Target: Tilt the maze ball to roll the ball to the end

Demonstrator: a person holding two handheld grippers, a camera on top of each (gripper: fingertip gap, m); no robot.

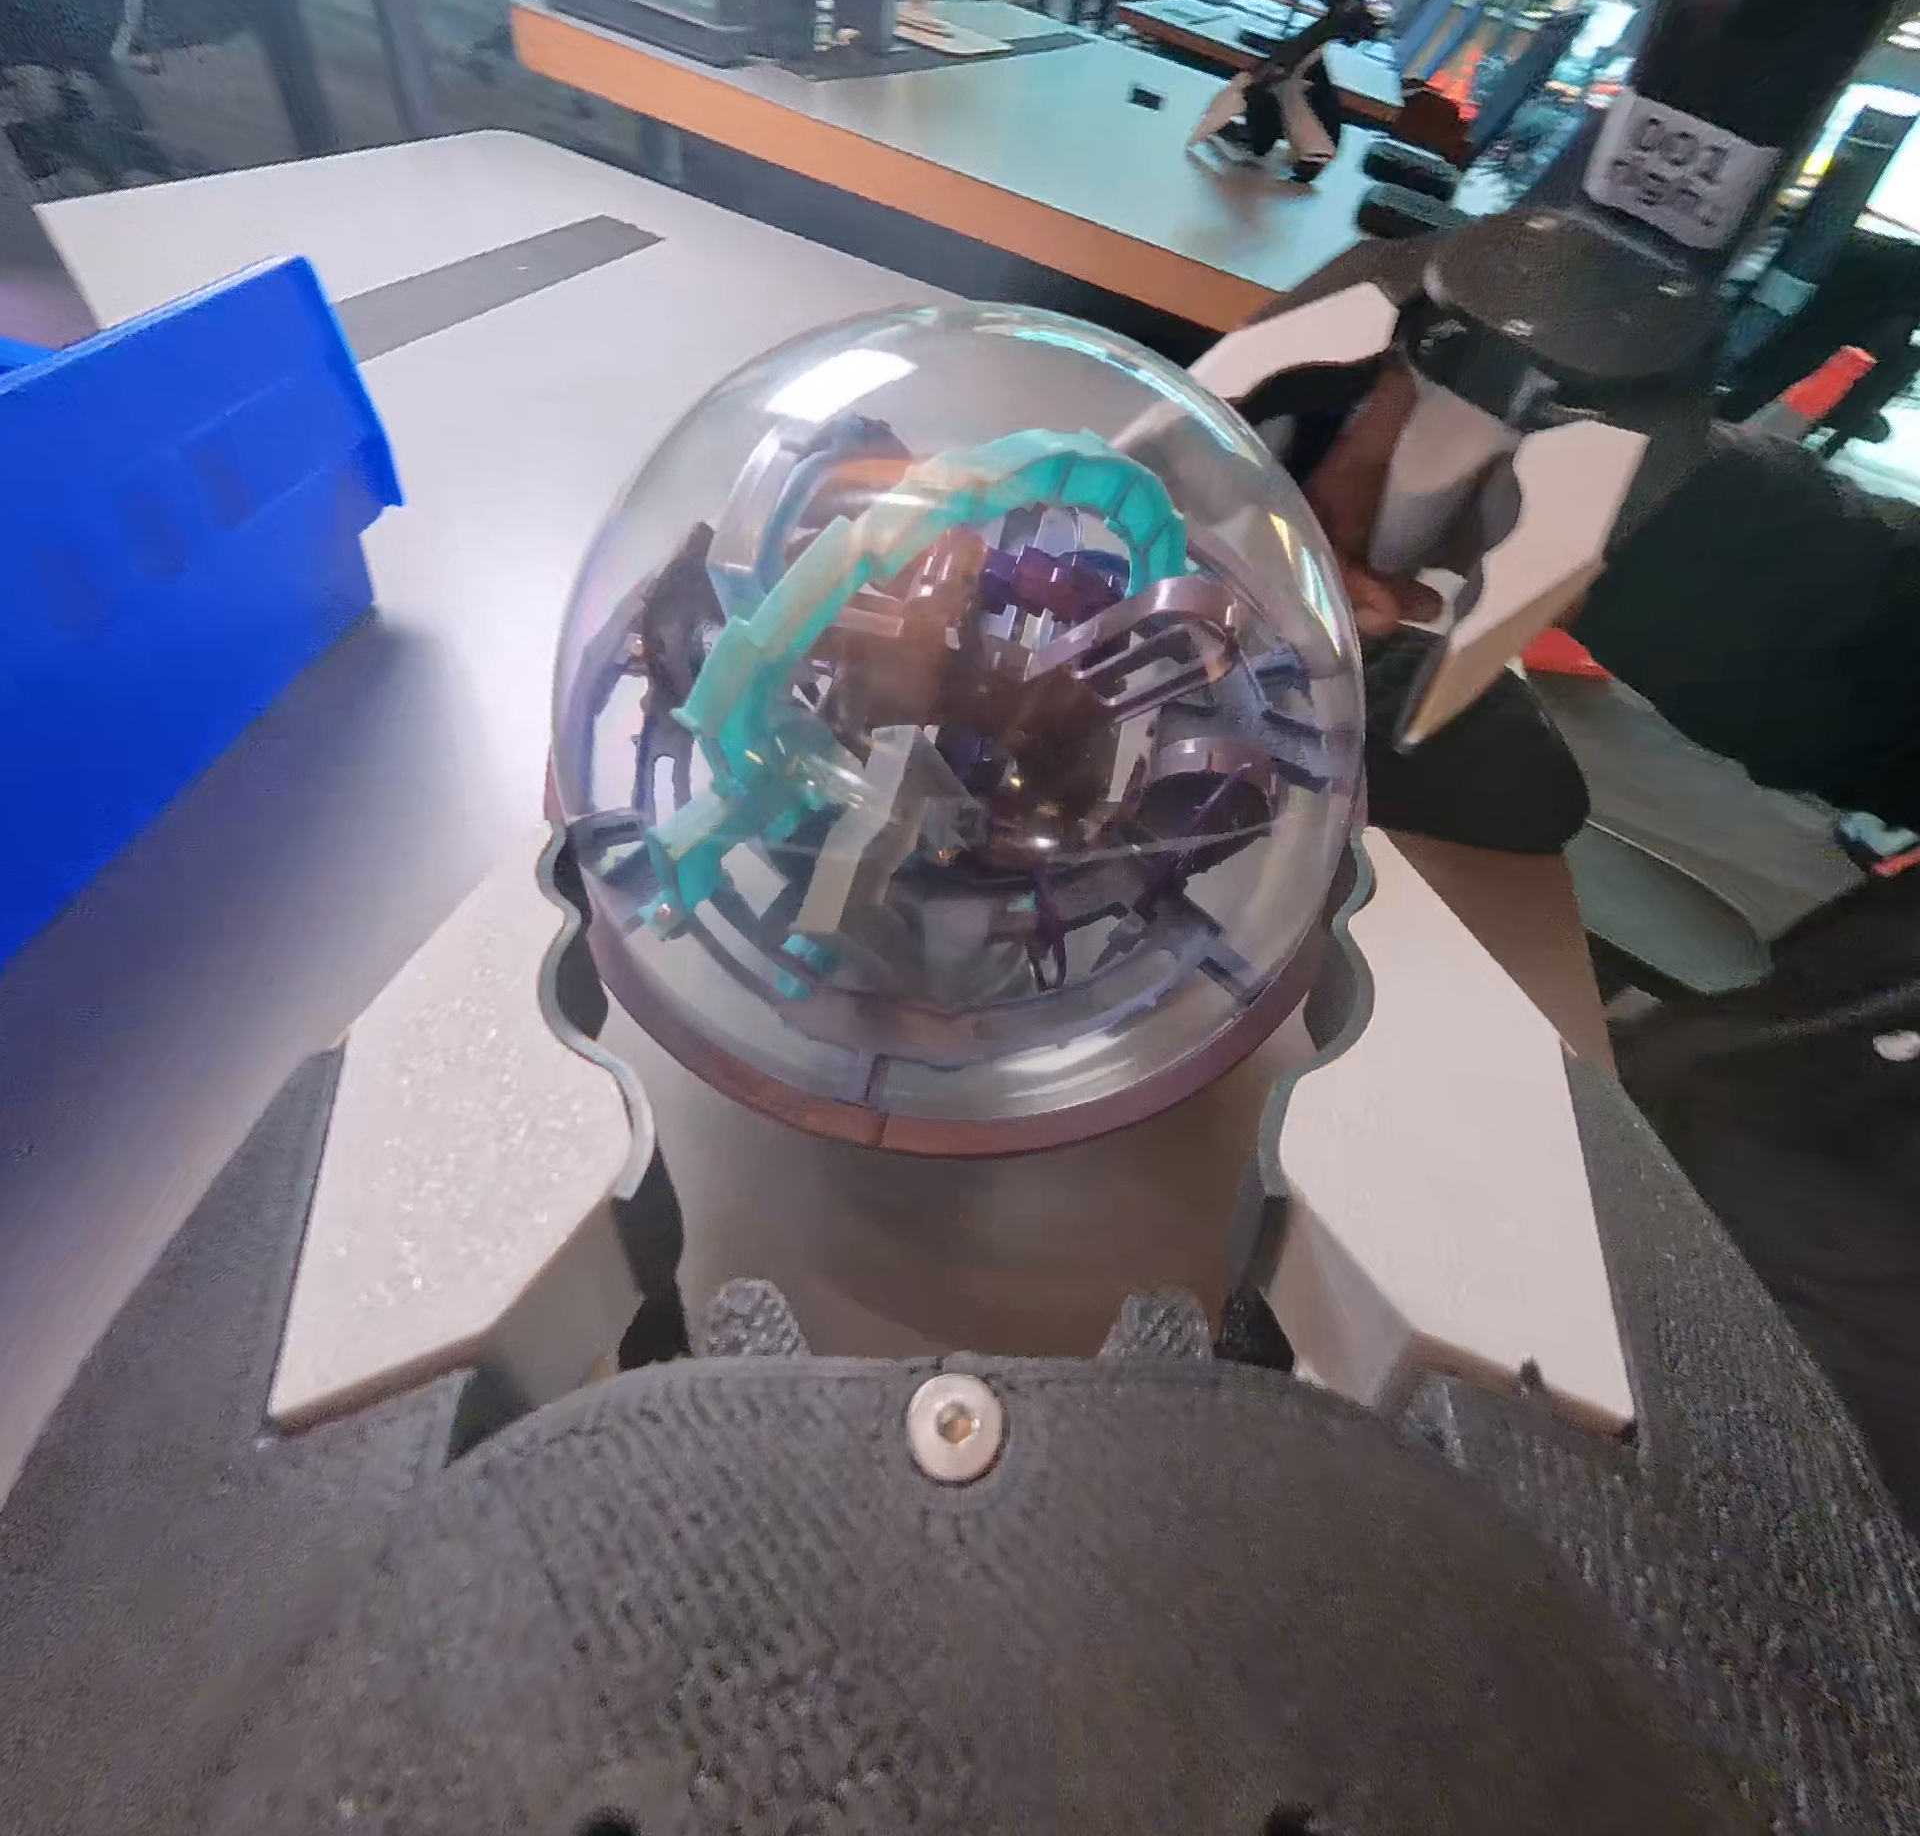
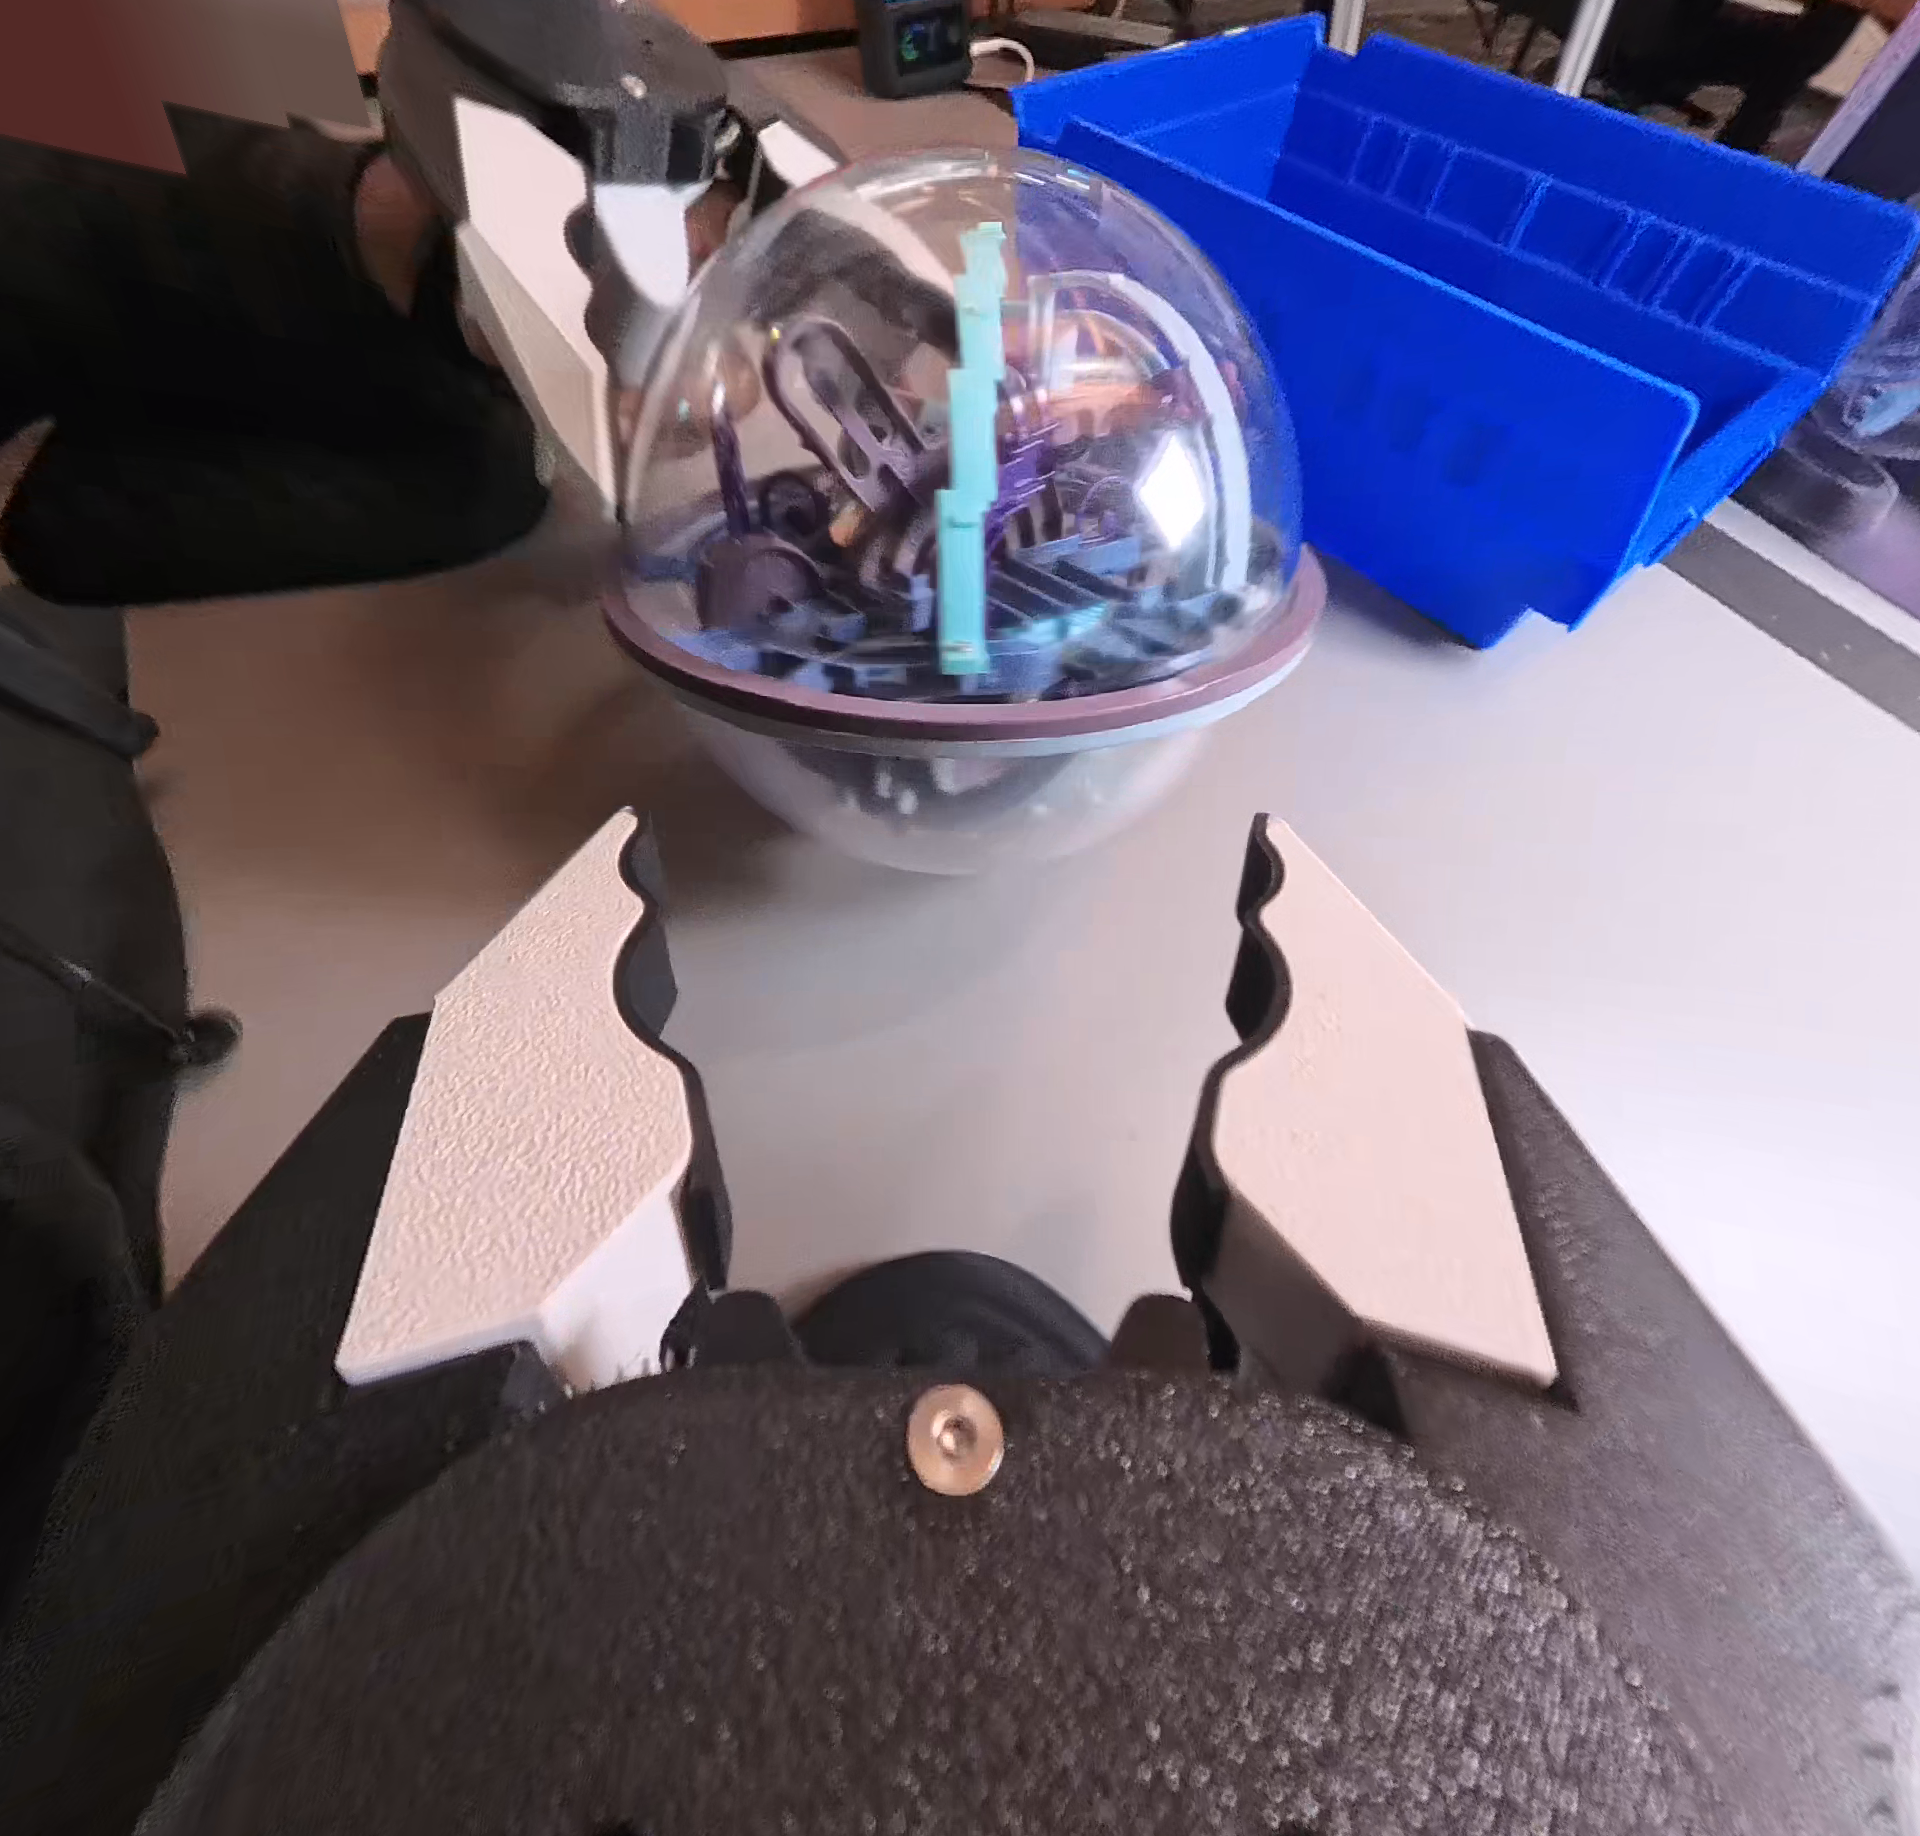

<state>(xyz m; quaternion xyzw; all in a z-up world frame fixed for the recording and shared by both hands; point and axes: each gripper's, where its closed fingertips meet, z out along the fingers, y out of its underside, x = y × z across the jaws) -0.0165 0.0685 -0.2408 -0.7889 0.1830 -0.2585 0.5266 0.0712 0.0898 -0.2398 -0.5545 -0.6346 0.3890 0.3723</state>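
You are cradling the maze ball (image 1: 956, 726) on the surface (image 2: 1455, 903) between the left tongs (image 1: 951, 913), which are clamped at its rim. The right tongs (image 2: 945, 851) are waiting apart, nearby. Tilting one-sided risks the slick dome slipping free.

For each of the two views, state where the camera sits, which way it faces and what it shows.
Left wrist view: rides the left gripper, looking along its fingers, which flank the maze ball; the right gripper shows beyond.
Right wrist view: rides the right gripper, fingers open short of the maze ball; the left gripper shows behind it.
Shared: maze ball, blue bin, table; they face each other.
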